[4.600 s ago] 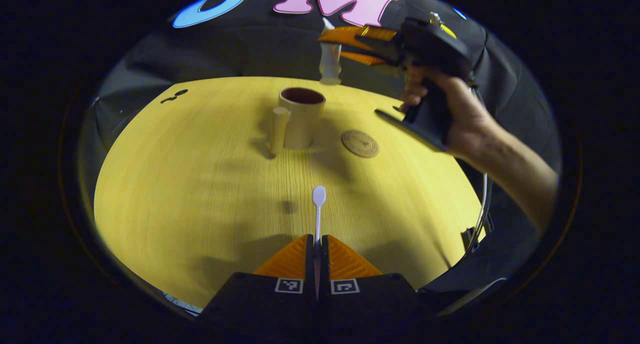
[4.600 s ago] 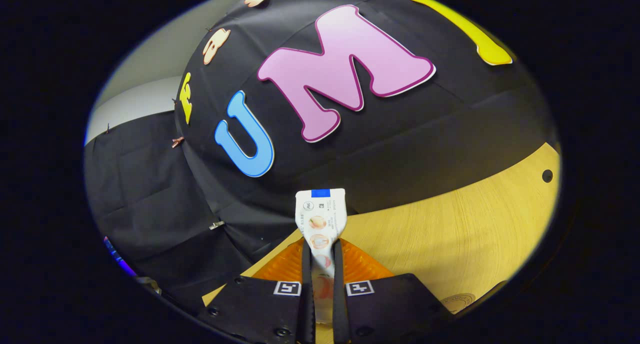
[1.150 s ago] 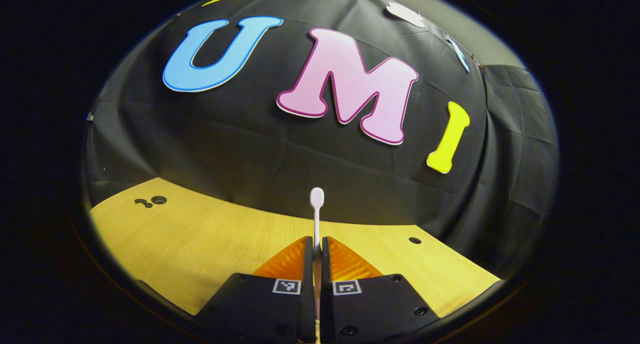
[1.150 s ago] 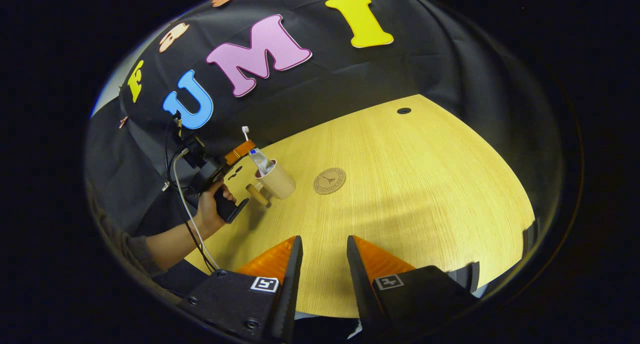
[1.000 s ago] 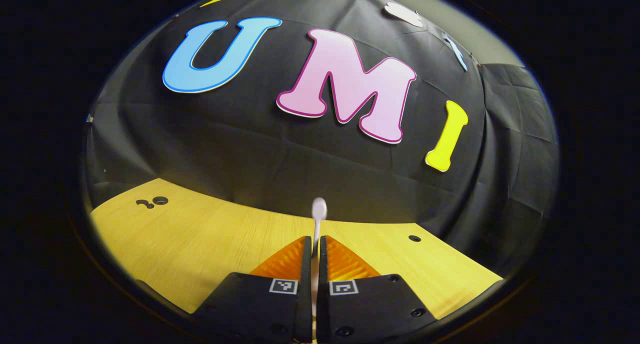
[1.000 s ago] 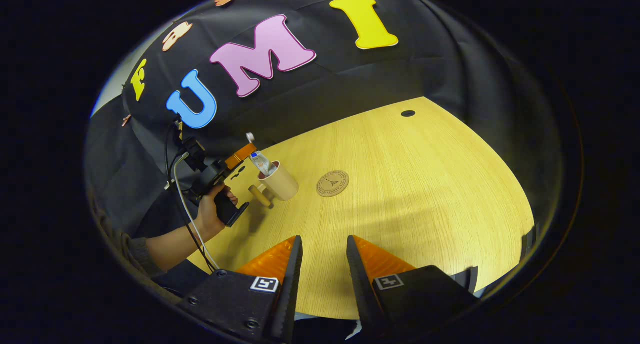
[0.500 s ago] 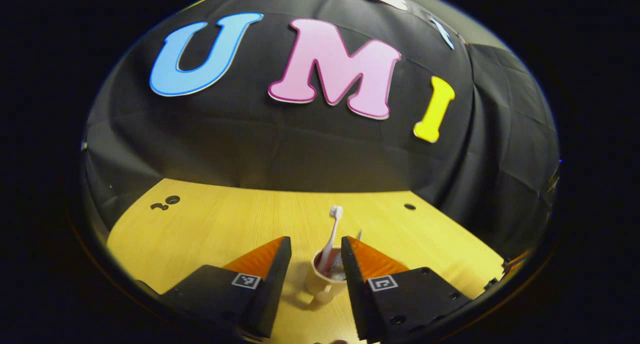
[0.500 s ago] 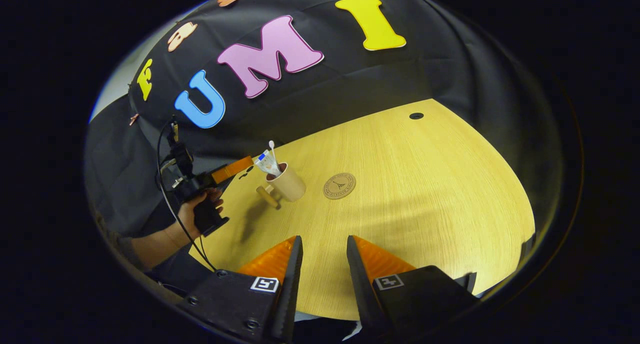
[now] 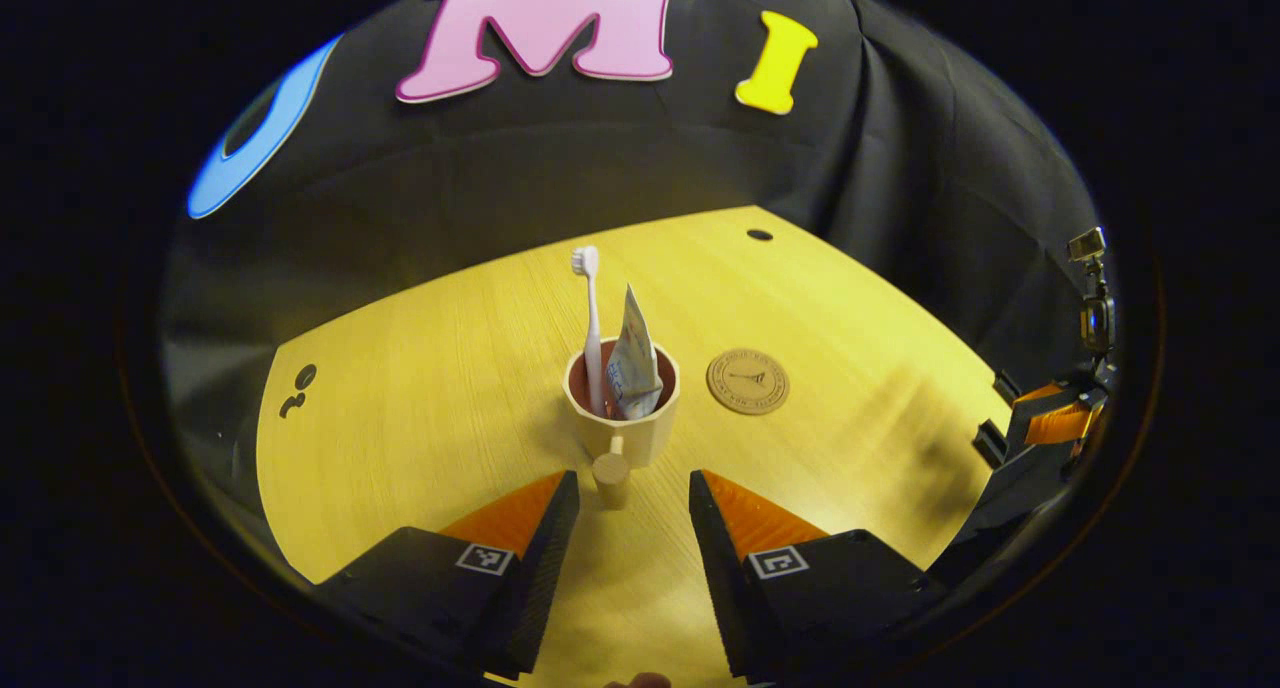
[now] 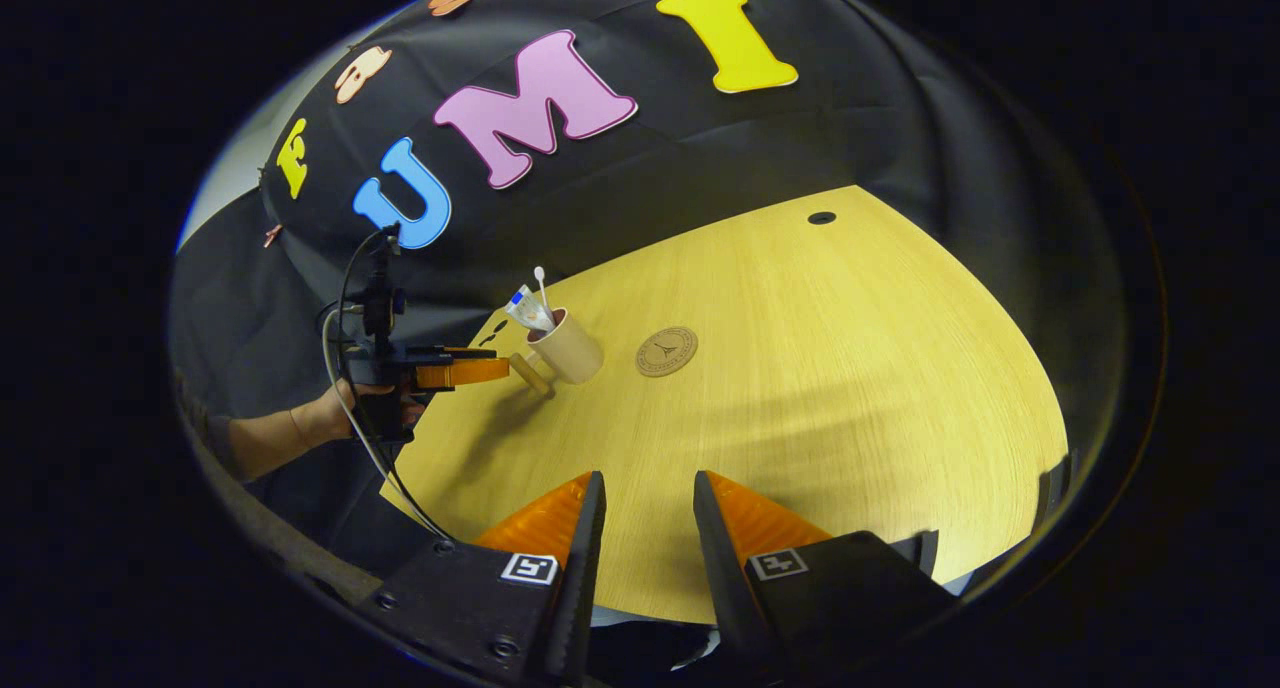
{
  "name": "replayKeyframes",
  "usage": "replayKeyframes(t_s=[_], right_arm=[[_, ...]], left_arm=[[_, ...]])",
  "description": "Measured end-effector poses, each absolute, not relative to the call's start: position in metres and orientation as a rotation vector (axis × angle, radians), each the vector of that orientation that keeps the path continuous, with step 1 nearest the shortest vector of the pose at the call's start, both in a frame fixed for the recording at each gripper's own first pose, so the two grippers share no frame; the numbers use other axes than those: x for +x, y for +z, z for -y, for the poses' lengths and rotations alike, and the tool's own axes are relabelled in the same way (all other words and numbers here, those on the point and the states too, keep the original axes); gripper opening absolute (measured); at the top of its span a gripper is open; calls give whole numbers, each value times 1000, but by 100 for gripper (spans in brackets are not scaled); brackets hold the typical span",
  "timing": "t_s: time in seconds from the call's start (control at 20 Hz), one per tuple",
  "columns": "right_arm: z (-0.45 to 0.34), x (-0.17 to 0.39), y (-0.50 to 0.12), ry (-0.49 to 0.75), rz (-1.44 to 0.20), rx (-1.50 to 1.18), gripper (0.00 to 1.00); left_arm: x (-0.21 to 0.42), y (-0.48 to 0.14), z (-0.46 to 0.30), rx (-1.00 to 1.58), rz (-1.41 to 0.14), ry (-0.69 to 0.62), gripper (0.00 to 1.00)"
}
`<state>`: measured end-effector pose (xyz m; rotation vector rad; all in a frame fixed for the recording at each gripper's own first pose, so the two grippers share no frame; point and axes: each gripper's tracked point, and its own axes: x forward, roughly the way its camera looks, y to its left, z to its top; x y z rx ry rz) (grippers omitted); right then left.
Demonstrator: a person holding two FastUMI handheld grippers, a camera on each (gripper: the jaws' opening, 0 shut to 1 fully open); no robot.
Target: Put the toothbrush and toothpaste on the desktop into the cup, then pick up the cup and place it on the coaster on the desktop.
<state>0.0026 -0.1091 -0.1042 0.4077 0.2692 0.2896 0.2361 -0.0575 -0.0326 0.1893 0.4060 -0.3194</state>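
- The toothbrush (image 9: 589,318) is now seen standing in the cup (image 9: 622,413) at the centre of the left gripper view, head up, where a second ago it was clenched between this gripper's fingers.
- The toothpaste (image 9: 632,358) is leaned in the same cup, just right of the brush and touching the rim.
- The left gripper (image 9: 625,528) is seen at the bottom of its view with the jaws released and wide apart; nothing is held, and the cup's handle (image 9: 610,475) is framed just beyond the gap between the fingertips.
- The right gripper (image 10: 645,528) is held low in its own view with the jaws parted and empty, well apart from the cup (image 10: 568,348), which sits at centre left there.
- The coaster (image 9: 747,380) lies bare on the desktop (image 9: 420,398), just right of the cup and not touching it.
- The first half of the task is judged done, since both items have been dropped in; the cup is yet to be lifted.
- The handle is judged the likely grasp point, and a tipped cup or spilled tall contents is the risk in the short move to the coaster.
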Motion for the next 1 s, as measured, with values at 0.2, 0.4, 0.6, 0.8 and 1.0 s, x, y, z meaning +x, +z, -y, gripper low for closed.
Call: replayKeyframes(t_s=[0.2,0.4,0.6,0.8,1.0], right_arm=[[128,-8,-108,247,-263,438,54],[138,-14,-120,202,-264,467,54],[145,-20,-126,179,-270,492,54],[146,-21,-127,172,-273,502,54],[140,-25,-128,191,-279,505,54]], left_arm=[[261,-51,61,201,-523,-319,70],[284,-62,60,209,-582,-294,71],[293,-78,63,241,-651,-301,70],[298,-83,70,250,-678,-307,69],[301,-82,67,245,-686,-279,55]])
